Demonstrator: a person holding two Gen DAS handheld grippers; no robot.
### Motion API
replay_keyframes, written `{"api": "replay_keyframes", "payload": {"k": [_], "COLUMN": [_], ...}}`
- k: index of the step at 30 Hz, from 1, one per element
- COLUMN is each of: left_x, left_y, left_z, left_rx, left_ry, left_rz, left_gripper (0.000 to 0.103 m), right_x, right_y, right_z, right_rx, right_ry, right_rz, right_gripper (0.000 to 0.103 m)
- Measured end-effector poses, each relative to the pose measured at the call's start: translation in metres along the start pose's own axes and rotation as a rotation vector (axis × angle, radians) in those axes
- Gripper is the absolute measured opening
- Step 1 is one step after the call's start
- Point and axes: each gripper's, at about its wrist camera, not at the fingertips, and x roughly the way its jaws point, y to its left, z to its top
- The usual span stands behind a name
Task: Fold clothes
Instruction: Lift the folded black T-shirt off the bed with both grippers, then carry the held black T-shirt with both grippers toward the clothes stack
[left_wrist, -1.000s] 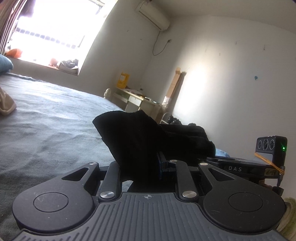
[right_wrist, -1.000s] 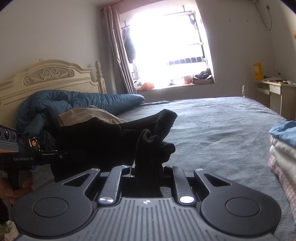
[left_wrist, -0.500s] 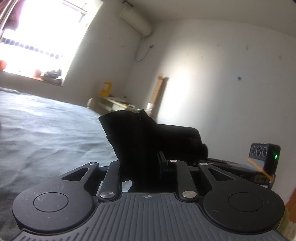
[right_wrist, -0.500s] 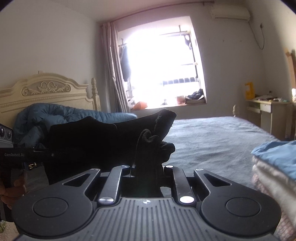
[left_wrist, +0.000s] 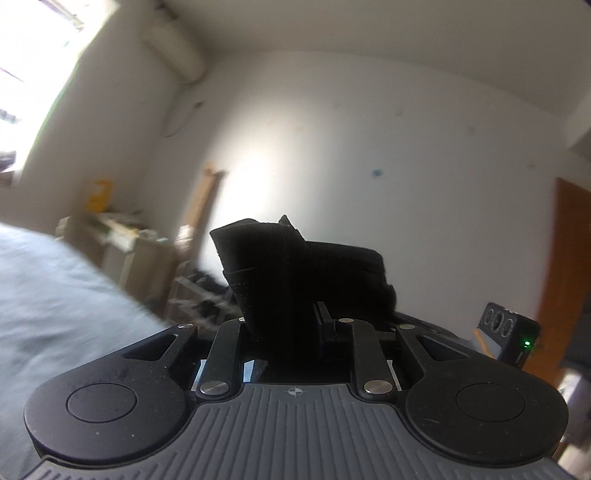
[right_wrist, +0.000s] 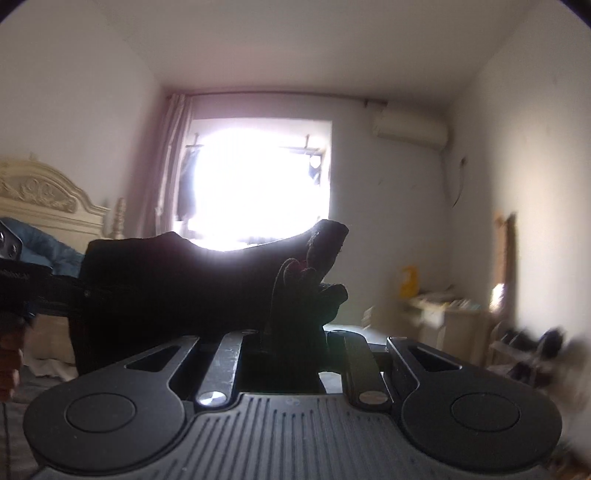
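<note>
While clamped by both grippers, black garment (left_wrist: 295, 273)

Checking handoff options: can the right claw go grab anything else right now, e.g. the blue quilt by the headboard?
Probably not. The right claw is shut on the black garment, which the left claw also pinches. The blue quilt lies behind the stretched cloth.
</note>
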Motion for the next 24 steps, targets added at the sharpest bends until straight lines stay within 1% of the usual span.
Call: {"api": "replay_keyframes", "payload": {"k": [3, 5, 8, 11, 16, 18, 24], "left_x": [0.039, 0.064, 0.1, 0.128, 0.158, 0.157, 0.161], "left_y": [-0.005, -0.005, -0.002, 0.003, 0.006, -0.004, -0.012], "left_z": [0.006, 0.006, 0.002, -0.003, -0.008, -0.009, -0.009], "left_rx": [-0.002, -0.015, -0.027, -0.034, -0.047, -0.048, -0.055], "left_ry": [-0.003, -0.002, 0.011, 0.022, 0.037, 0.041, 0.048], "left_rz": [-0.052, -0.075, -0.099, -0.117, -0.146, -0.157, -0.178], "left_gripper": [0.018, 0.018, 0.018, 0.018, 0.018, 0.018, 0.018], "right_x": [-0.005, -0.002, 0.004, 0.014, 0.027, 0.029, 0.035], "right_y": [-0.025, -0.04, -0.066, -0.088, -0.119, -0.127, -0.138], "right_z": [0.021, 0.028, 0.032, 0.027, 0.019, 0.016, 0.01], "right_rx": [-0.064, -0.128, -0.149, -0.196, -0.231, -0.221, -0.224], "right_ry": [-0.03, -0.04, -0.031, -0.019, -0.005, -0.006, -0.012], "right_rz": [-0.099, -0.184, -0.263, -0.335, -0.395, -0.4, -0.406], "right_gripper": [0.016, 0.016, 0.016, 0.016, 0.016, 0.016, 0.016]}}
